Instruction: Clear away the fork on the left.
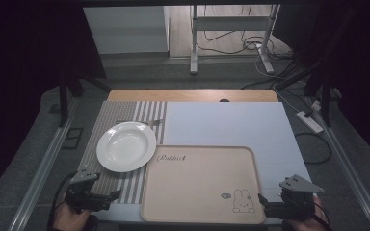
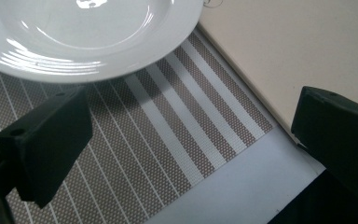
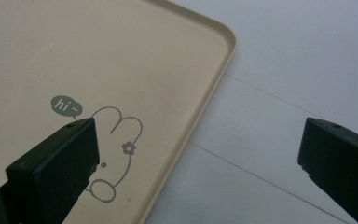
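**Two open grippers at the near edge, one plate and one tray between them**

One round white ceramic plate [image 1: 126, 146] sits on one striped grey-and-white woven placemat [image 1: 120, 139] at the left of the table. Its right rim lies just beside the far left corner of one beige square plastic tray [image 1: 202, 185], which carries a "Rabbit" script at its far left and a small rabbit drawing with a "hi~" bubble at its near right. In the high view the plate's rim seems to meet the tray's edge, though touching or merely close cannot be told. Under the tray and to its right lies one pale white sheet [image 1: 231, 125] that covers most of the wooden tabletop.

The left gripper [image 1: 107, 197] hangs at the near left corner, over the near end of the placemat, its jaws spread wide and holding nothing. In the left gripper view the plate [image 2: 84, 37] fills the far side, just beyond the jaws, with the placemat [image 2: 168, 130] between them and the tray [image 2: 284, 51] to the right.

The right gripper [image 1: 265, 204] hangs at the near right, jaws likewise parted and empty. In the right gripper view they straddle the near right corner of the tray [image 3: 121, 70], one jaw above the rabbit drawing, the other above the white sheet [image 3: 270, 93].
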